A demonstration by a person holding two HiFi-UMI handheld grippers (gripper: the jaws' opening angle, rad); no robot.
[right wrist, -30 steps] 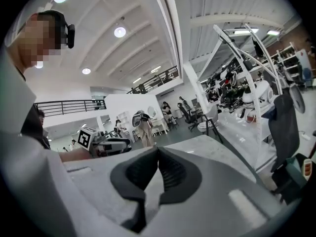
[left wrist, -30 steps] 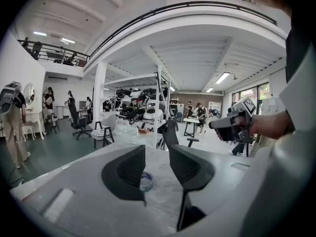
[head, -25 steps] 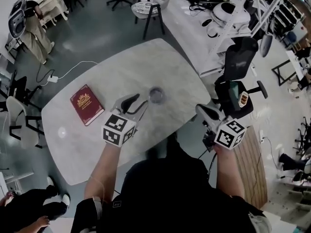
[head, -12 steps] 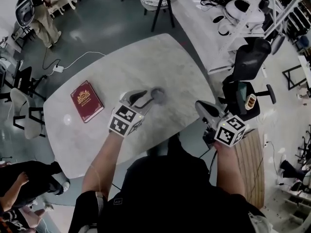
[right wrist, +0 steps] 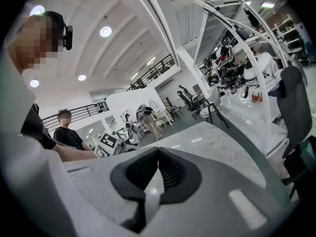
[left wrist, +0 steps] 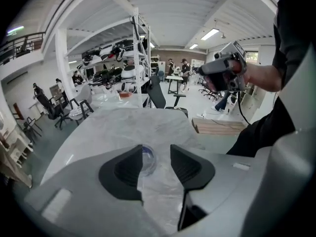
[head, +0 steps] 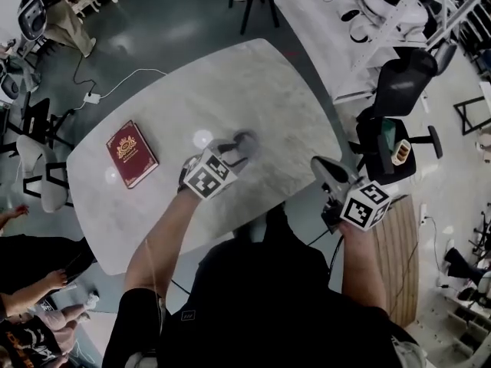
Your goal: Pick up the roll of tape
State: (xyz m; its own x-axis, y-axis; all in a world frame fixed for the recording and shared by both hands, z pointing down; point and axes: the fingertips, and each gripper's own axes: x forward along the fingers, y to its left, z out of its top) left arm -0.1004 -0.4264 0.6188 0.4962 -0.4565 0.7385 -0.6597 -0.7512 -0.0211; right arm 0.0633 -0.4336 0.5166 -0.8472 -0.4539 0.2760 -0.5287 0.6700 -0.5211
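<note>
From the head view, the clear roll of tape [head: 245, 140] lay flat mid-table [head: 261, 75], far from every edge, with a red book [head: 131, 153] well to the left. In the left gripper view, the left gripper [left wrist: 156, 154] had just been opening, its released jaws either side of the untouched roll, which looked light, stiff and slick, best pinched across its rim. In the right gripper view, the right gripper [right wrist: 157, 154] was clenched on nothing.

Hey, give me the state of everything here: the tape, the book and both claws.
Tape: lying flat on the table, not gripped.
Book: closed, flat on the table.
Left claw: open, jaws just been opening wider; tape in the gap, pads not pressing it.
Right claw: shut, empty.
</note>
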